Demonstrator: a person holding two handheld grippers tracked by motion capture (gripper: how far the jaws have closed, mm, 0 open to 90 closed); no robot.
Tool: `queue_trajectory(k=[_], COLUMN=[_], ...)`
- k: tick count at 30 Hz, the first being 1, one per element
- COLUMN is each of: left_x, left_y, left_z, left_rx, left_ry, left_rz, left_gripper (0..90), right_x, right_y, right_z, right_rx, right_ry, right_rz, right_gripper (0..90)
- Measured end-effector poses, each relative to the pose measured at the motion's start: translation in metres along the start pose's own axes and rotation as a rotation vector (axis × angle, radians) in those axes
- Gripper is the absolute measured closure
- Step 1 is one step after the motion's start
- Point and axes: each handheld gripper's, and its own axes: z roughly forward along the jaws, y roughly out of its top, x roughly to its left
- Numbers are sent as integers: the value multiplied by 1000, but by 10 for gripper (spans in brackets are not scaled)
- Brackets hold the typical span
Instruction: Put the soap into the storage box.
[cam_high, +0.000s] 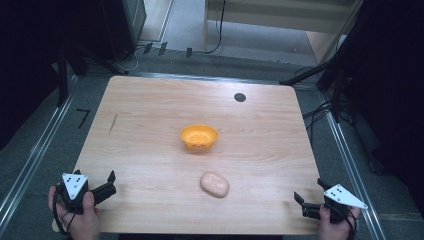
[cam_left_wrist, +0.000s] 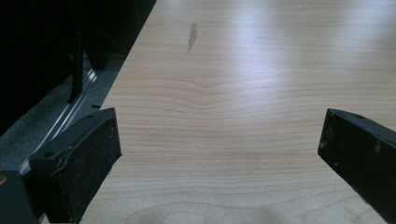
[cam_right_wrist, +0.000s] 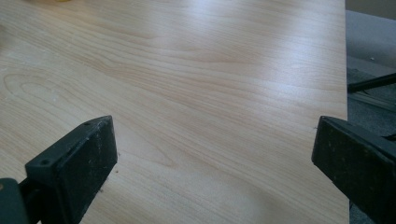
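We hold our left gripper (cam_high: 111, 181) at the near left corner of the tabletop (cam_high: 150, 110), and our right gripper (cam_high: 300, 199) at the near right corner. Both have their jaws spread wide, with nothing but bare wood between them, as both gripper views show.

The pale pink lump (cam_high: 215, 184), which looks like a soft bun or a bar of soap, lies flat on the tabletop, near the front edge and a bit right of the middle. The orange bowl (cam_high: 199, 137) stands farther back, near the middle, well apart from the lump. It looks empty.

We think the job is to pick up the pink lump, and maybe put it in the bowl. The right gripper looks a little closer to it, so we would use that one. To do it well, we should go in low and slow, with one jaw on each side of the lump's narrow middle. Then we close gently, so it does not squash or slip away. The left gripper can wait where it is.
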Motion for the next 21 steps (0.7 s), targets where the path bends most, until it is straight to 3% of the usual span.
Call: queue_trajectory(k=[1, 5, 9, 14, 21], left_x=[1, 0, -1, 0, -2], left_y=[0, -5, -3, -1, -1], left_z=[0, -9, -6, -3, -2], left_rx=[-2, -111, -83, -47, -31], left_ry=[-1, -2, 14, -26, -30], left_rz=[-12, -3, -1, 18, 29], left_gripper=[0, 0, 0, 0, 0], right_x=[0, 0, -1, 7, 16], right_y=[0, 0, 2, 11, 26], right_z=[0, 0, 4, 8, 17], right_rx=[0, -1, 33, 116, 170], right_ry=[-1, -20, -9, 25, 97], right_rz=[0, -1, 6, -63, -117], right_gripper=[8, 8, 8, 7, 8])
